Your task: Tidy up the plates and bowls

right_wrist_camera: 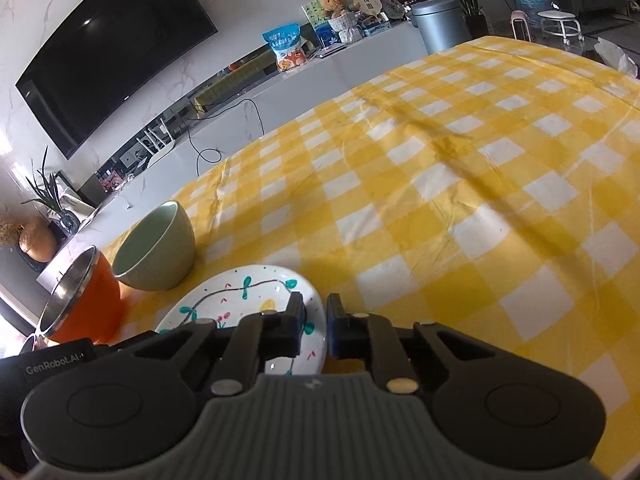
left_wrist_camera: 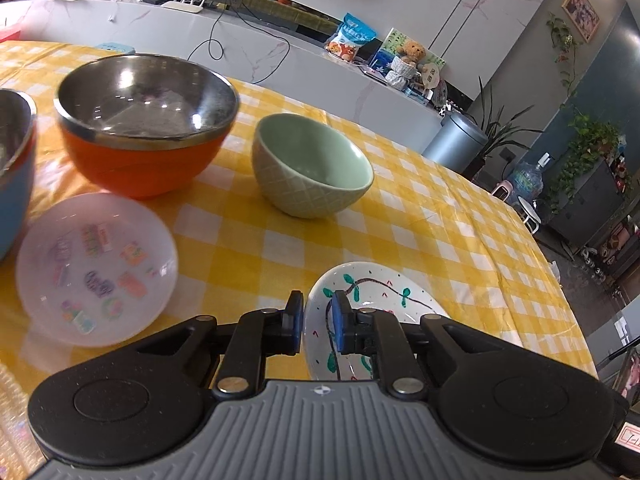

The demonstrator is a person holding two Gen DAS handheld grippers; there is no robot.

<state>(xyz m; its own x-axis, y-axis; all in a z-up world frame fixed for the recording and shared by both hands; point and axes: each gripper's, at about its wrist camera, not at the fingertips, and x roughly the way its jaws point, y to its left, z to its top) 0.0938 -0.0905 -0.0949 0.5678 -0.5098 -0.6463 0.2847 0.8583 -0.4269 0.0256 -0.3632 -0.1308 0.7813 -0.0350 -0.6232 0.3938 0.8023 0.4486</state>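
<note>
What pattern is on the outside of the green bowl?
The green bowl has an embossed diamond lattice outside, clearest in the left wrist view.

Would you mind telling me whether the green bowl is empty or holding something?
Empty: the green bowl stands upright and its pale inside shows bare down to the bottom.

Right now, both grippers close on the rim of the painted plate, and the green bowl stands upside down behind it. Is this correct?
Not quite: the green bowl stands upright, its opening up, as the left wrist view shows. The rest holds: the left gripper and right gripper each close on the painted plate's rim.
</note>
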